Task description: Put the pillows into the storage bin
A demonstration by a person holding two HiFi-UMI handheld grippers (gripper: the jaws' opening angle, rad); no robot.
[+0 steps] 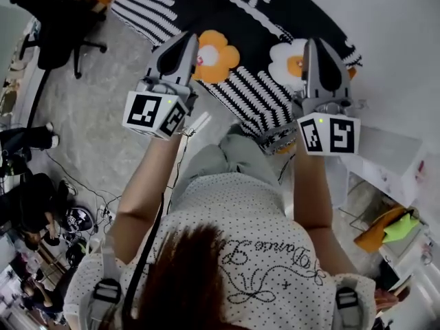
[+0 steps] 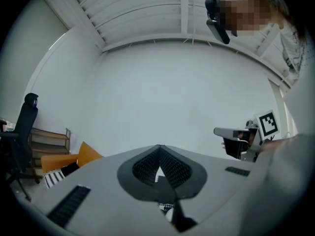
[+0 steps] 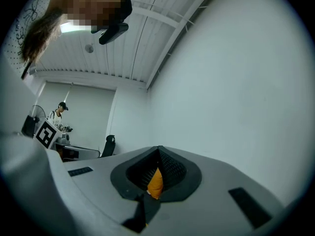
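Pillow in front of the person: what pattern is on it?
Black-and-white stripes with orange and white flowers on the pillow; clearest in the head view.

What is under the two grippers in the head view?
A black-and-white patterned pillow with orange flowers lies below the left gripper and the right gripper. Whatever supports it is covered.

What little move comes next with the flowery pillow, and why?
Probably carry the pillow toward the white box at the right, which may be the bin. The left hand-held gripper and right hand-held gripper are both shut, seemingly pinching its fabric, and it is not in any bin yet.
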